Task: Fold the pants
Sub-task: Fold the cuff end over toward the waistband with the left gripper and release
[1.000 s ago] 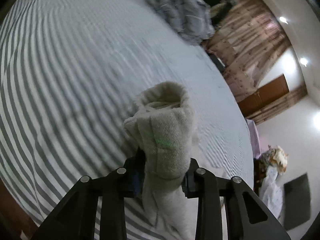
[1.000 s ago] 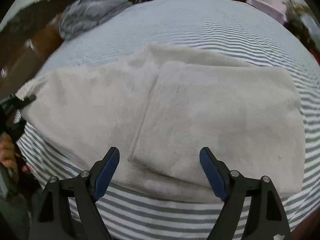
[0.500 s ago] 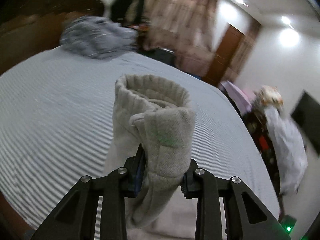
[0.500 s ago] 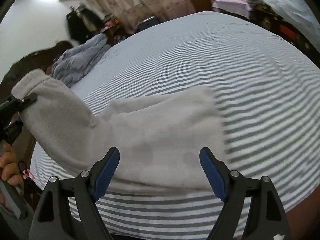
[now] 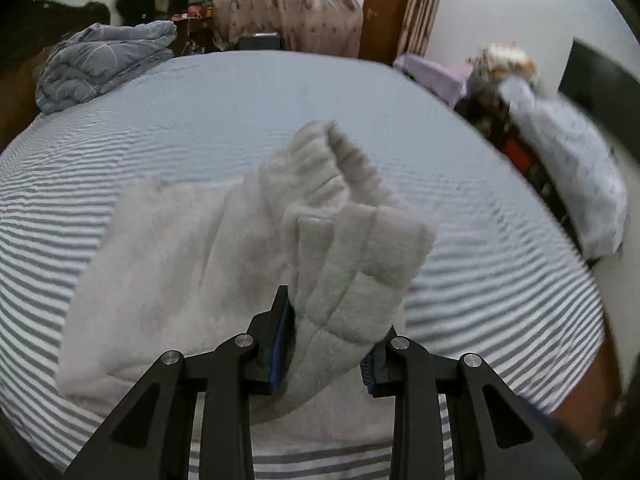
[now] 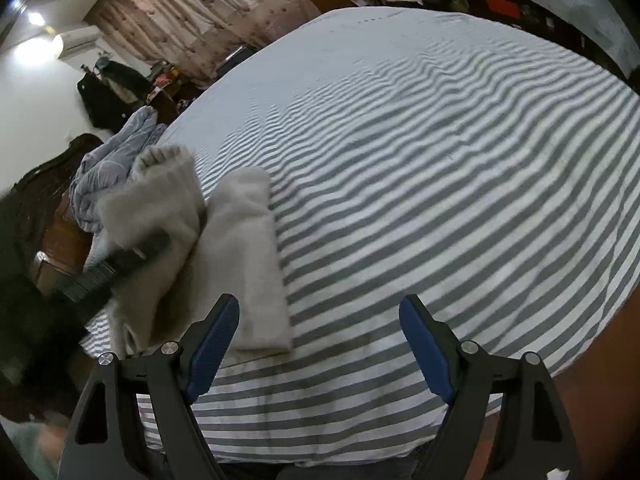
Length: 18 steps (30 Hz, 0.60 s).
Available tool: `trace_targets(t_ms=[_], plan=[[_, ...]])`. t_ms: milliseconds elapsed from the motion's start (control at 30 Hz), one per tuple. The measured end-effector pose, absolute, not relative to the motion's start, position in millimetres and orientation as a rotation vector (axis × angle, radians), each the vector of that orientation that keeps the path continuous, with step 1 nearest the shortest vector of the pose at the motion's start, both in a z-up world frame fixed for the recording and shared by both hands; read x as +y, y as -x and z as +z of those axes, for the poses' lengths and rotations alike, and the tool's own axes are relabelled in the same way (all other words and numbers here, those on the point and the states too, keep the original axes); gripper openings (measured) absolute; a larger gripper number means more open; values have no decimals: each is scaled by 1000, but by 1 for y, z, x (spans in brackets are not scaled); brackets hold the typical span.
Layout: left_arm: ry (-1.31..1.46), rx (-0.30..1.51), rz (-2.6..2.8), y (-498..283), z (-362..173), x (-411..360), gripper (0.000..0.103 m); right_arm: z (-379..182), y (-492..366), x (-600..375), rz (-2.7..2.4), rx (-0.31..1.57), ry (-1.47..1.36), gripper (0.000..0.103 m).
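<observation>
Above the striped bed (image 5: pixel 120 152), left gripper (image 5: pixel 326 344) clamped on pants (image 5: pixel 344 248), right gripper (image 6: pixel 320 344) apart.

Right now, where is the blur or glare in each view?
Left wrist view: right edge smeared by motion, pants fairly sharp, ceiling light blown out at top. Right wrist view: left gripper and pants blurred, wall lamp glaring upper left, striped bedsheet bowed by fisheye.

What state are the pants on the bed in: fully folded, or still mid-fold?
Mid-fold. The left gripper holds the cuffed end of the pants raised above the layers lying on the striped bed.
</observation>
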<state>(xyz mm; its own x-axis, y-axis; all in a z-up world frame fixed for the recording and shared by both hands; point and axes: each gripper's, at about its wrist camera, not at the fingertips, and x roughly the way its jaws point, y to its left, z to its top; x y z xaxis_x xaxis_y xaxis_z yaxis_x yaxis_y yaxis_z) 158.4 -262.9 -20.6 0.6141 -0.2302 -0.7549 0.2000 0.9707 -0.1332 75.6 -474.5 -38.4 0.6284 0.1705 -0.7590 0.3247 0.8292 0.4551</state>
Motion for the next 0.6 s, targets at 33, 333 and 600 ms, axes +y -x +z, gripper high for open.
trace_targets(t_ms=[33, 333, 600], plan=[[8, 875, -240, -154, -29, -269, 32, -41, -73, -476, -95, 901, -614, 80], [-72, 866, -371, -125, -42, -276, 64, -51, -77, -485, -50, 890, -668, 80], [14, 828, -514, -100, -10, -212, 70, -39, -81, -465, 72, 860, -680, 81]])
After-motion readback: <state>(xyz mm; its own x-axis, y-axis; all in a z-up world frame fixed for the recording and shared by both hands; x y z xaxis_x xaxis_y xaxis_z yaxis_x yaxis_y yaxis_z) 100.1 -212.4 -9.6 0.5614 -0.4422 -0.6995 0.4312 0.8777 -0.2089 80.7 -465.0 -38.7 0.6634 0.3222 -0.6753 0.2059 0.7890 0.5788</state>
